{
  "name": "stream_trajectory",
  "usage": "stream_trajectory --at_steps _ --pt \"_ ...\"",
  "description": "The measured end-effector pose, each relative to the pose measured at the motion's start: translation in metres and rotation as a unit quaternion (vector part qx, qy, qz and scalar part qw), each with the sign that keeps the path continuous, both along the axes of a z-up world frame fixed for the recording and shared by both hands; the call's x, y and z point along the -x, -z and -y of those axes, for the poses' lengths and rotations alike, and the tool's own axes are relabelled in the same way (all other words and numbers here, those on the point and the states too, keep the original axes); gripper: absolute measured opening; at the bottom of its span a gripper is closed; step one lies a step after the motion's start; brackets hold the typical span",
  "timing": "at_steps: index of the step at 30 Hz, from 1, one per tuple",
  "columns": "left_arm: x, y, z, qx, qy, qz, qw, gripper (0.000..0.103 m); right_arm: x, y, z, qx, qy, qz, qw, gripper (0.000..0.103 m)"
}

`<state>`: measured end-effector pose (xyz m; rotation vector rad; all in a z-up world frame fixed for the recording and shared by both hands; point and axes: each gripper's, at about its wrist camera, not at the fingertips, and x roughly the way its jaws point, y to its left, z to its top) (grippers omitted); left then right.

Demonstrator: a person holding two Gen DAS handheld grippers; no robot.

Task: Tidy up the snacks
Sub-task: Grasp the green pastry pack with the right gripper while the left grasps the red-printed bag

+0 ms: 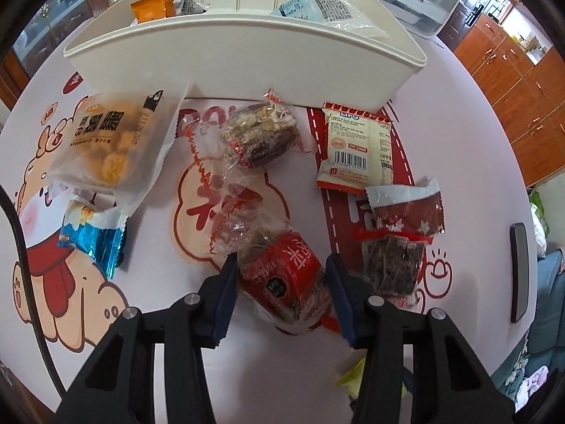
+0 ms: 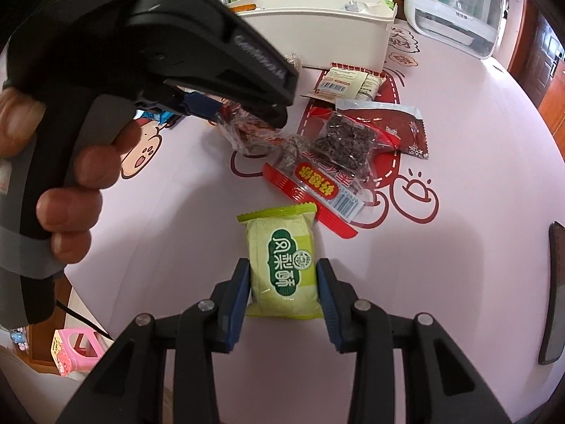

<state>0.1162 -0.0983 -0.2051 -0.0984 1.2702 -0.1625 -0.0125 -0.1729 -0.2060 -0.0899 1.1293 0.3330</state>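
Note:
My left gripper (image 1: 282, 265) points down at the pink tablecloth, both blue pads against the sides of a clear snack packet with a red label (image 1: 286, 279). The right wrist view shows that gripper (image 2: 243, 116) in a person's hand over crinkled clear wrapping. My right gripper (image 2: 282, 268) is shut on a green pastry packet (image 2: 282, 268) lying on the cloth. A white bin (image 1: 247, 53) holding several packets stands at the back, and appears as the white bin (image 2: 317, 31) in the right wrist view.
Loose on the cloth lie a yellow puff bag (image 1: 102, 141), a blue packet (image 1: 91, 236), a nut packet (image 1: 261, 134), a cream biscuit packet (image 1: 356, 152) and a dark snack in maroon wrapping (image 1: 399, 247). A dark flat object (image 1: 519, 272) sits by the right table edge.

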Motion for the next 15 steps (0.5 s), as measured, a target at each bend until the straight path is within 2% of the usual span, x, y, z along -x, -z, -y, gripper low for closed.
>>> stream_trajectory --at_steps 9,15 --pt "0.019 -0.024 -0.03 -0.004 0.019 0.026 0.9995 0.047 -0.002 -0.009 -0.003 -0.01 0.003 0.015 1.0 0.038" --pt "0.028 -0.054 -0.052 -0.005 0.023 0.048 0.9986 0.047 -0.014 -0.025 -0.008 -0.019 0.007 0.032 0.999 0.038"
